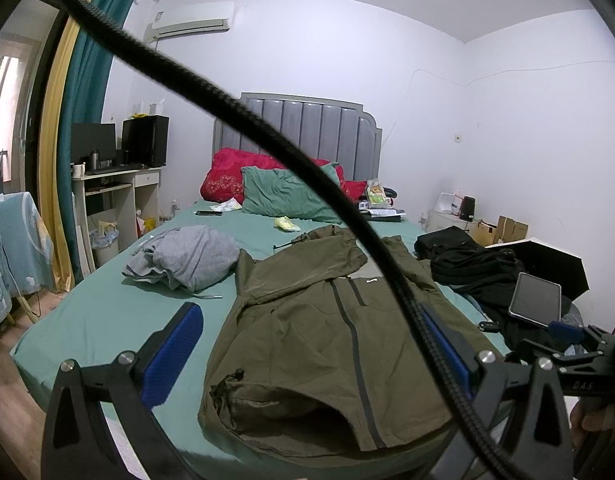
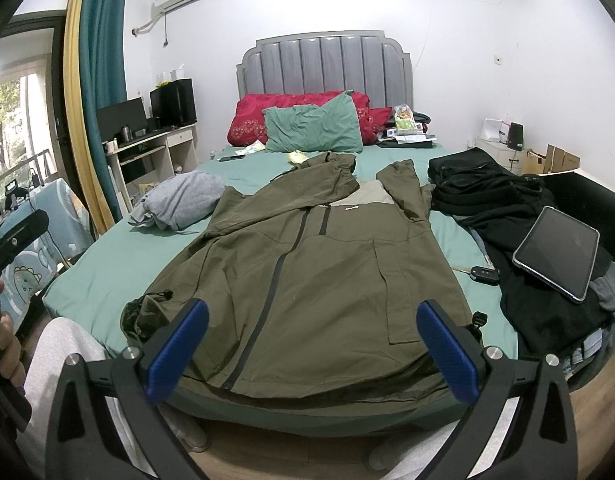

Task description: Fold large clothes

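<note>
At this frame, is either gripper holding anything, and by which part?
Nothing is held. The left gripper and right gripper are both open, hovering above the hem end of the olive jacket without touching it.

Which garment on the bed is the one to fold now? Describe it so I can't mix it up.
On the green-sheeted bed, look at the middle, straight ahead of both open grippers. The olive-green jacket lies flat there, front up, with a dark zipper. The grey bundle on its left and black pile on its right are crumpled.

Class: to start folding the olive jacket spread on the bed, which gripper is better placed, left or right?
Probably the right gripper: open, centred over the olive jacket hem. The left gripper is open too, but a black cable crosses its view.
</note>
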Action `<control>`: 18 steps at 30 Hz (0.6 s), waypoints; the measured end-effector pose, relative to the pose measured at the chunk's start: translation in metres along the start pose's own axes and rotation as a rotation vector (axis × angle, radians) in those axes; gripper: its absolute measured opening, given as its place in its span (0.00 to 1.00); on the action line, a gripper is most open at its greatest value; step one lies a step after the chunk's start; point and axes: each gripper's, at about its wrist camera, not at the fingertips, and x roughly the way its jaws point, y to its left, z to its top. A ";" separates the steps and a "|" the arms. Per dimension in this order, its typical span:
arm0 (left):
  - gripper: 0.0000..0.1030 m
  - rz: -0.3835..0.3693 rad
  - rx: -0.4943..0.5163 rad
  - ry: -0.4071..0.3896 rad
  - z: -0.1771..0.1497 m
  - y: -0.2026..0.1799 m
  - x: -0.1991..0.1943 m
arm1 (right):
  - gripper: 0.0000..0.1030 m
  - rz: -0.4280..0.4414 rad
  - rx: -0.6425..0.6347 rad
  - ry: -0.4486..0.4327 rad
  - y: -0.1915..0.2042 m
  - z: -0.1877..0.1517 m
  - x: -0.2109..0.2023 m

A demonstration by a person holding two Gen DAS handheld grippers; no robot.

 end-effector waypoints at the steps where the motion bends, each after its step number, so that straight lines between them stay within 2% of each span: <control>1: 1.00 0.000 0.000 -0.001 0.000 0.000 0.000 | 1.00 0.000 0.001 0.000 0.000 0.000 0.000; 18: 1.00 -0.001 0.004 -0.008 0.002 -0.002 -0.002 | 1.00 0.000 0.000 -0.002 0.000 0.000 -0.001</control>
